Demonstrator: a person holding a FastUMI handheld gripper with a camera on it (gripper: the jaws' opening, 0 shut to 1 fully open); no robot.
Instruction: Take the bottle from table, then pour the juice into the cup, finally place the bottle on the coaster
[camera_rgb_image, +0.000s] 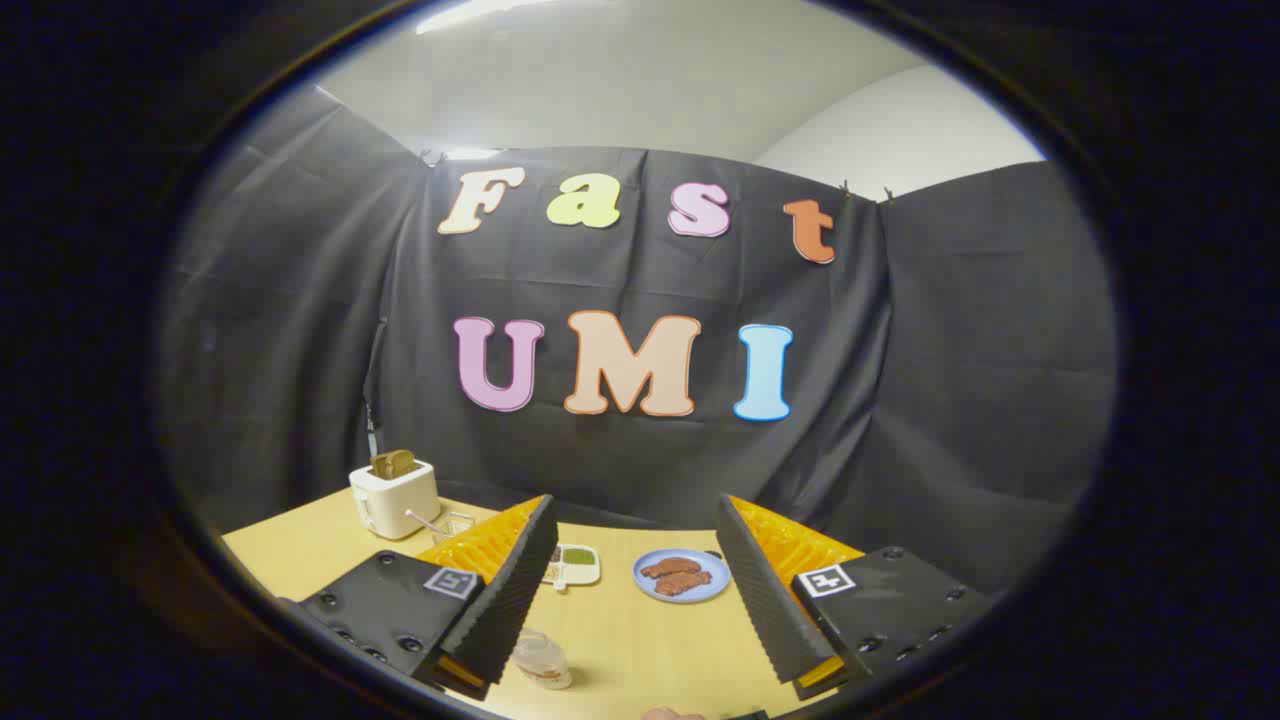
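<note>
The fingers (640, 580) are wide and hold nothing; the bottle (541, 660) stands upright on the desk (640, 640), low beside the left finger.

1. No word, brand or number can be read on anything standing on the pale yellow wooden table (650, 640).
2. The gripper (635, 505), its fingers spread wide with nothing between them, carries two signs: a white square tag with a black block pattern (450, 582) behind one finger, and a matching square tag (826, 580) behind the other.
</note>
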